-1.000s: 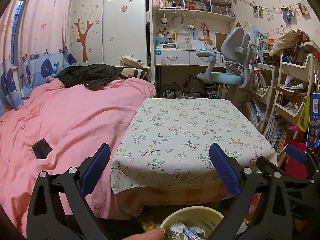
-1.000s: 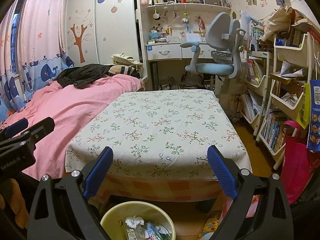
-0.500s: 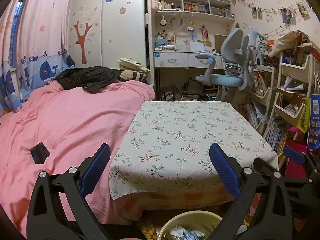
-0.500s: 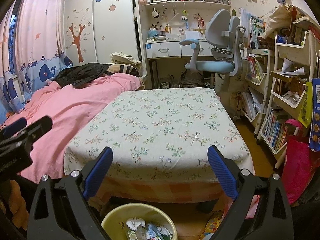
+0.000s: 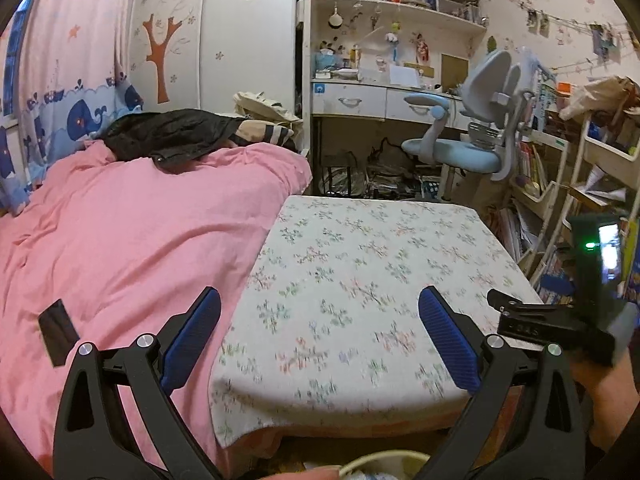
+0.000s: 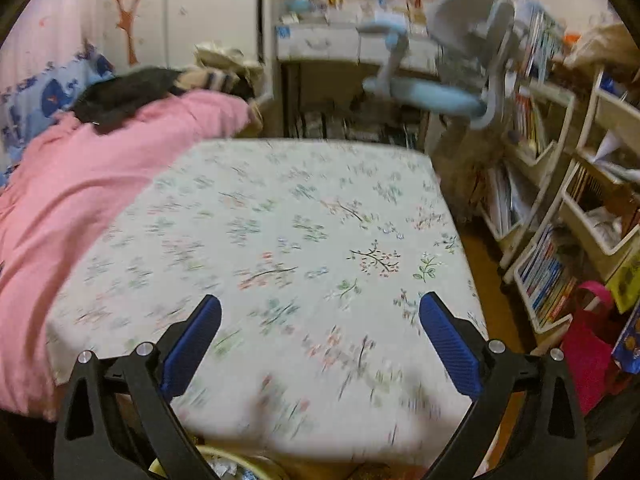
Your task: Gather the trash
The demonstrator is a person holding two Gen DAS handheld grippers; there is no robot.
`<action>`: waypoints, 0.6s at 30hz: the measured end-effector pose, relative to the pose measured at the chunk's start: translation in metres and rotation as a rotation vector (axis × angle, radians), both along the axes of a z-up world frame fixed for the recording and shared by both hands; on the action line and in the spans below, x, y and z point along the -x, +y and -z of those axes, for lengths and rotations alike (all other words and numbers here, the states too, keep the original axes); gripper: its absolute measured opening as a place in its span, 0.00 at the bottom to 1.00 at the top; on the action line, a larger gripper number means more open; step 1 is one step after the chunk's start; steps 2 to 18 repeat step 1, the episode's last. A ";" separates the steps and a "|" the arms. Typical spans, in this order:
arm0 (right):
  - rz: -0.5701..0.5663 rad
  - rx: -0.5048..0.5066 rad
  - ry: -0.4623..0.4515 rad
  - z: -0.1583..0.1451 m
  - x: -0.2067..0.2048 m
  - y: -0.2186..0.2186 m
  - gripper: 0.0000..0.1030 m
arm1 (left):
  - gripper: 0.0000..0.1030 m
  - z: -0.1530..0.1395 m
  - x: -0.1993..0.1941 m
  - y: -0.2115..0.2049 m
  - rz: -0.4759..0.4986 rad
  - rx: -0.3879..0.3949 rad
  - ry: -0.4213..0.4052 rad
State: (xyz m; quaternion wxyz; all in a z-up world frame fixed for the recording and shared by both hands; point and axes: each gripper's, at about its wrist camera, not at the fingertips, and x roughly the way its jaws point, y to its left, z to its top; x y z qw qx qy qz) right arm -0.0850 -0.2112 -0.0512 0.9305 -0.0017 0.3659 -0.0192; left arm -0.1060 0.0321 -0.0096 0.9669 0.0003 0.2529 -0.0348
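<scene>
My left gripper (image 5: pixel 320 336) is open and empty, held above the near edge of a low table with a floral cloth (image 5: pixel 372 264). My right gripper (image 6: pixel 320 340) is open and empty over the same table (image 6: pixel 288 232); this view is blurred. A yellow trash bin shows only as a rim at the bottom edge of the left wrist view (image 5: pixel 384 462) and of the right wrist view (image 6: pixel 240 466), with crumpled trash inside. The right gripper's body (image 5: pixel 560 320) shows at the right of the left wrist view. I see no loose trash on the table.
A bed with a pink cover (image 5: pixel 120 232) adjoins the table's left side; a black flat object (image 5: pixel 58 332) and dark clothes (image 5: pixel 172 136) lie on it. A blue desk chair (image 5: pixel 468 148), a desk and bookshelves (image 6: pixel 560 208) stand behind and right. A pink bag (image 6: pixel 588 340) is on the floor.
Both grippers have risen and moved forward over the table, so the bin has slid almost out of view. The right gripper has moved fast and tilted; its view is blurred.
</scene>
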 end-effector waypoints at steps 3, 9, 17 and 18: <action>0.011 -0.003 0.023 0.005 -0.011 -0.003 0.92 | 0.93 0.001 -0.010 -0.001 0.001 0.000 0.010; 0.011 -0.003 0.023 0.005 -0.011 -0.003 0.92 | 0.93 0.001 -0.010 -0.001 0.001 0.000 0.010; 0.011 -0.003 0.023 0.005 -0.011 -0.003 0.92 | 0.93 0.001 -0.010 -0.001 0.001 0.000 0.010; 0.011 -0.003 0.023 0.005 -0.011 -0.003 0.92 | 0.93 0.001 -0.010 -0.001 0.001 0.000 0.010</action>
